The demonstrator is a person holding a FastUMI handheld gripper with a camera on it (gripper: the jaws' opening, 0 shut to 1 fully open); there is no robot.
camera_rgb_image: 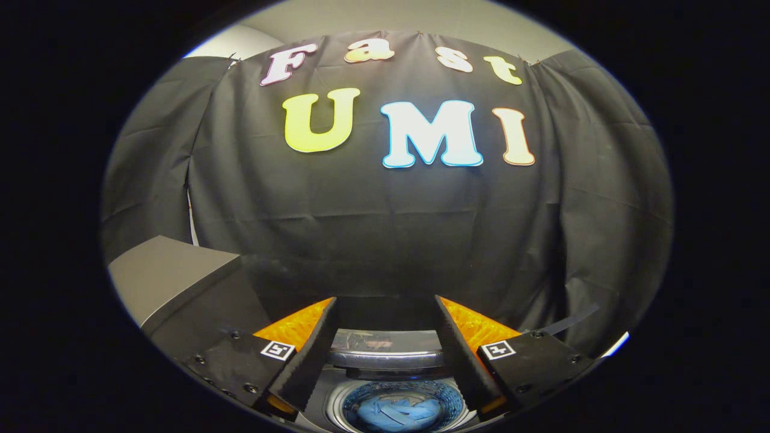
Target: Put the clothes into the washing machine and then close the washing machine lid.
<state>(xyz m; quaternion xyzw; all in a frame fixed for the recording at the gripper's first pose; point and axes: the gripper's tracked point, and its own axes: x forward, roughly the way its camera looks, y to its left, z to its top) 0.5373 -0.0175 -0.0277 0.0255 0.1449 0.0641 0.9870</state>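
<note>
My gripper (385,313) is open, its two orange-and-black fingers (307,349) spread wide with nothing between them. Below and between the fingers lies the washing machine's round drum opening (397,403), seen from above. A blue garment (397,412) sits bunched inside the drum. Just beyond the drum, the machine's shiny lid or rear panel (385,346) stands between the fingers, seemingly raised; its exact angle is hard to tell.
A grey flat-topped box or cabinet (165,276) stands to the left of the fingers, close to the machine. The black cloth wall (385,228) hangs right behind the machine.
</note>
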